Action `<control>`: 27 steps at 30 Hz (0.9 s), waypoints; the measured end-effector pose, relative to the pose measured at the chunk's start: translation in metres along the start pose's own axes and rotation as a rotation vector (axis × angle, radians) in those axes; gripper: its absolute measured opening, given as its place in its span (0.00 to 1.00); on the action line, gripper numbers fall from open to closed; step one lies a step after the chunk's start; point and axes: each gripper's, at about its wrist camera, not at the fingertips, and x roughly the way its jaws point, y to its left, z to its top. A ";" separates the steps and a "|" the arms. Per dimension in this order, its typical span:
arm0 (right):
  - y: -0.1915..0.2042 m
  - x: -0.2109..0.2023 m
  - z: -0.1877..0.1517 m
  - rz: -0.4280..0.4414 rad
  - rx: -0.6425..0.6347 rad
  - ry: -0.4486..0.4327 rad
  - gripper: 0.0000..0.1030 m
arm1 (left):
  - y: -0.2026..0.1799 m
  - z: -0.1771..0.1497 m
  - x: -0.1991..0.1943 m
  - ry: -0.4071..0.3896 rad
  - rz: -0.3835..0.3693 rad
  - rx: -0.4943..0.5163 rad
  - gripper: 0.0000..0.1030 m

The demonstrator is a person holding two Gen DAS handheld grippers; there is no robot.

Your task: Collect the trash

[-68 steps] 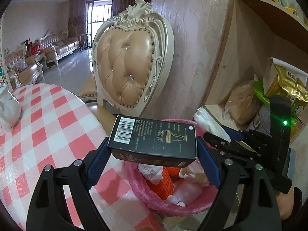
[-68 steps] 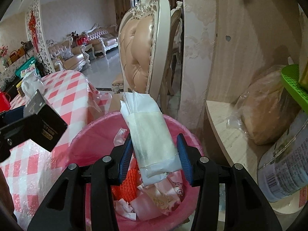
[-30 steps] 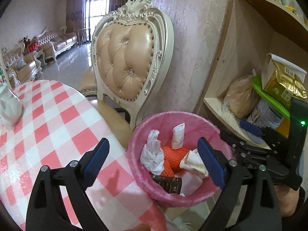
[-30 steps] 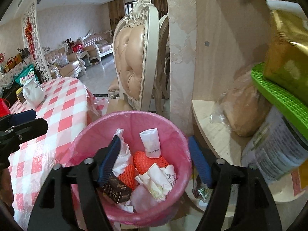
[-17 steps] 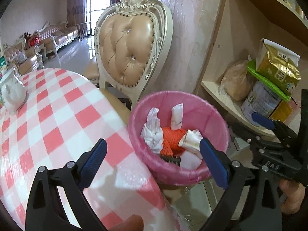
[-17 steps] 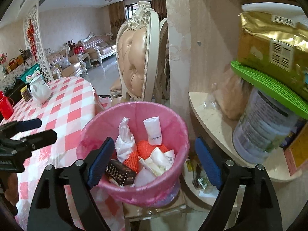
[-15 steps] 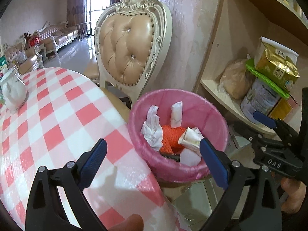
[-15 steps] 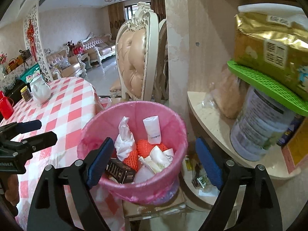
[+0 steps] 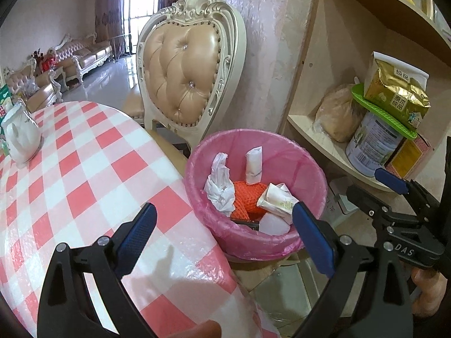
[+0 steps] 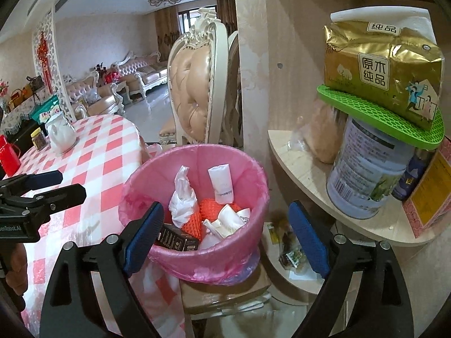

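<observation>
A pink-lined trash bin (image 9: pixel 296 152) (image 10: pixel 239 242) stands beside the table. It holds a black box (image 10: pixel 177 238), a white packet (image 10: pixel 221 183) (image 9: pixel 253 164), crumpled white paper (image 9: pixel 220 186), orange netting (image 9: pixel 248 194) and wrappers. My left gripper (image 9: pixel 225 233) is open and empty, just above the table edge short of the bin. My right gripper (image 10: pixel 228 236) is open and empty, in front of the bin. Each gripper shows in the other's view: the right (image 9: pixel 394 197), the left (image 10: pixel 42 188).
A round table with a red-and-white checked cloth (image 9: pixel 70 174) carries a white teapot (image 9: pixel 21 138). An ornate padded chair (image 9: pixel 183 81) stands behind the bin. A wooden shelf (image 10: pixel 324 174) at the right holds a tin (image 10: pixel 366 169), a gold bag (image 10: pixel 380 67) and a bagged loaf (image 9: pixel 338 115).
Both grippers let go of their items, the black box and the white packet, which now lie in the bin. Both grippers have since drawn back and up from the bin.
</observation>
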 end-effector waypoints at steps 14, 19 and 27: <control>0.005 -0.001 0.001 0.002 -0.009 0.003 0.82 | 0.001 0.000 0.001 0.006 0.000 -0.003 0.91; 0.005 0.000 0.002 0.004 -0.008 0.004 0.82 | 0.000 0.000 0.000 0.002 -0.001 0.003 0.91; 0.005 0.000 0.002 0.004 -0.008 0.004 0.82 | 0.000 0.000 -0.001 0.001 -0.002 0.003 0.91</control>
